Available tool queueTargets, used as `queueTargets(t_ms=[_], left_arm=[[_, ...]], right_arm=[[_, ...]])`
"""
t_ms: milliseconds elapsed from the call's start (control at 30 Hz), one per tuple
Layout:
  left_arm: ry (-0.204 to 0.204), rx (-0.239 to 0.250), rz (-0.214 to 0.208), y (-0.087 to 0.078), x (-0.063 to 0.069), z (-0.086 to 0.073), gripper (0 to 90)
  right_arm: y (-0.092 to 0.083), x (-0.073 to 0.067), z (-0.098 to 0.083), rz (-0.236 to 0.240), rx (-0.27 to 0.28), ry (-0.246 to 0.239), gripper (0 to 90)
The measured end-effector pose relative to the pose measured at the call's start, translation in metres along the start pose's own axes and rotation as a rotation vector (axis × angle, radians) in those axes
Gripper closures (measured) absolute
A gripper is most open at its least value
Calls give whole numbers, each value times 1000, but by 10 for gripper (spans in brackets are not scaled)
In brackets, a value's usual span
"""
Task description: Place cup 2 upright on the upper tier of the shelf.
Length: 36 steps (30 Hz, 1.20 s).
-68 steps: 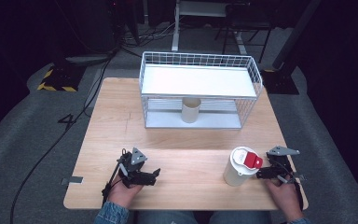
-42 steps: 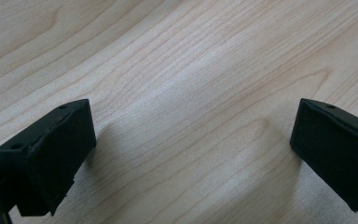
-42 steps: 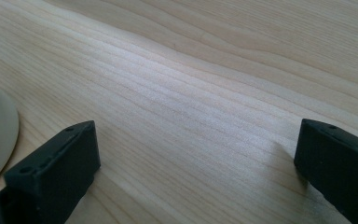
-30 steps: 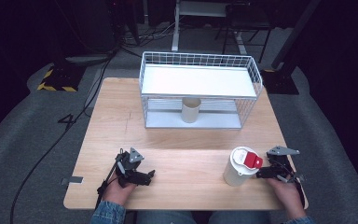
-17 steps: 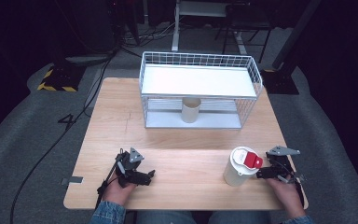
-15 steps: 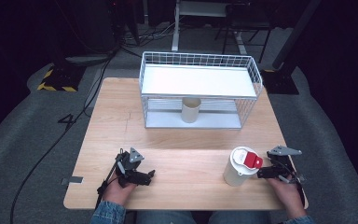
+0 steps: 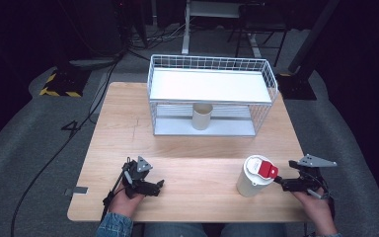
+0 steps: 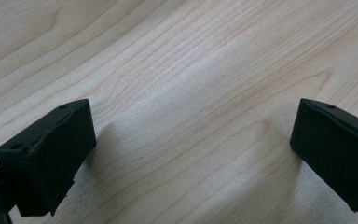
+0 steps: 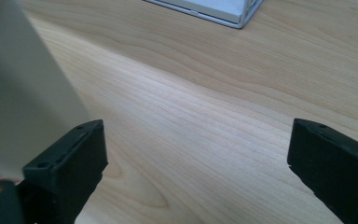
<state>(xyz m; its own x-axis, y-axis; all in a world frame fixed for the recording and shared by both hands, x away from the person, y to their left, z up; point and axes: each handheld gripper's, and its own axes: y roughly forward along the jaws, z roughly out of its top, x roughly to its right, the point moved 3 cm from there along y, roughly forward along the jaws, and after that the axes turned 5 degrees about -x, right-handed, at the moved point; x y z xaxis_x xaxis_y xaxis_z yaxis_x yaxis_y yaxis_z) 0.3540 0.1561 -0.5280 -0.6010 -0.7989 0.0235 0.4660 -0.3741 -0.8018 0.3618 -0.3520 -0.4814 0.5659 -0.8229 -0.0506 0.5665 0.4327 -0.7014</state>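
Wooden table (image 7: 187,148) unchanged; both tongs stay parted, barely shifted

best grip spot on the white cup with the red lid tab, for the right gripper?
Take the white cup by its plain side wall, below the lid, probably coming level from the right. It stands upright on the table beside the open right gripper, and its round body fits between the jaws. Avoid the red tab on top.
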Motion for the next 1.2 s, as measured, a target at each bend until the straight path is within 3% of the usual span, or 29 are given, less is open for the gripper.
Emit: queueTargets(t_ms=[233,467,667,900,933,1200], left_arm=[[0,0,0,0,0,0,6],[0,0,0,0,0,0,6],[0,0,0,0,0,0,6],[0,0,0,0,0,0,6],[0,0,0,0,0,0,6],[0,0,0,0,0,0,7]], right_arm=[[-23,-10,3,18,26,-24,113],[-42,-29,3,61,70,-55,85],[-48,-47,3,116,69,-86,31],[-40,-62,3,196,104,-114,3],[-34,-64,1,225,117,-110,2],[-15,-75,0,251,179,-122,2]])
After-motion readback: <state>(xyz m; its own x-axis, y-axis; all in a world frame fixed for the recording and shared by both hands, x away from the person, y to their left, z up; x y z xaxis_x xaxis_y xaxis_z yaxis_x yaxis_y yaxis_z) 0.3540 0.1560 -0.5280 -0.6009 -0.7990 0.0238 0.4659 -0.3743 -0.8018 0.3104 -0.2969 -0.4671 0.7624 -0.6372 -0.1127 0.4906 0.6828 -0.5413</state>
